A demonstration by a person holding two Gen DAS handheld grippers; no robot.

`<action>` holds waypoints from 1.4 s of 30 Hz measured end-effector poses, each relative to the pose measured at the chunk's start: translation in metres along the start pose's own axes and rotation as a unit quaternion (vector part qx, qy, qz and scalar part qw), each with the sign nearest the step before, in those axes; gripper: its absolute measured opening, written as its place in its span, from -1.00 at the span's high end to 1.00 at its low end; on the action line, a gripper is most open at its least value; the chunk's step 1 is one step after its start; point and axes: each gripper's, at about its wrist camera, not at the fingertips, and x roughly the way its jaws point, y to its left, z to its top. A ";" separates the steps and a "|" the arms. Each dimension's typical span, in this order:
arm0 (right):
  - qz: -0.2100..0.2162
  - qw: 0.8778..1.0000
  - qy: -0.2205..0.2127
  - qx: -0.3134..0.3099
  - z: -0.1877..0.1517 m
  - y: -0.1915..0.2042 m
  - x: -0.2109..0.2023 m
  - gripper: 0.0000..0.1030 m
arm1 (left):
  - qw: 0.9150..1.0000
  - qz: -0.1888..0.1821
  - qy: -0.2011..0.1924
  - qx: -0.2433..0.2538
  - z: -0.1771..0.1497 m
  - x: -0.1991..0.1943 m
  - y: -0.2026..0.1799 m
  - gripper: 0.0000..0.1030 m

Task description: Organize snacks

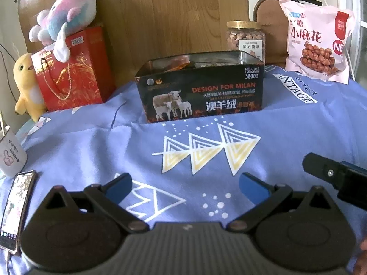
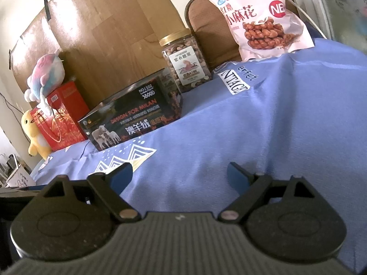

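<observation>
Your left gripper (image 1: pixel 185 183) is spread wide with nothing between its fingers, hovering over the blue cloth (image 1: pixel 91 142). Straight ahead of it sits the open black box (image 1: pixel 201 91), snacks showing inside. Your right gripper (image 2: pixel 180 174) is also spread and empty — the nut jar (image 2: pixel 185 64) stands ahead, just behind the box, and the pink bag (image 2: pixel 259 18) leans far ahead to its right.

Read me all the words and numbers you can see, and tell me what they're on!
"DESIGN FOR MILAN", "澳羊绒", "NO.L102": open black cardboard box with sheep picture.
"小麻花": pink plastic snack bag.
"NTAGE": blue patterned cloth.
Too blurred: label on clear plastic nut jar with gold lid, red paper gift bag, white mug.
</observation>
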 end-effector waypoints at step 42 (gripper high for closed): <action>0.009 1.000 -0.005 -0.012 0.000 0.006 -0.007 -0.78 | 0.998 0.053 0.023 -0.016 0.001 0.002 0.015 -1.00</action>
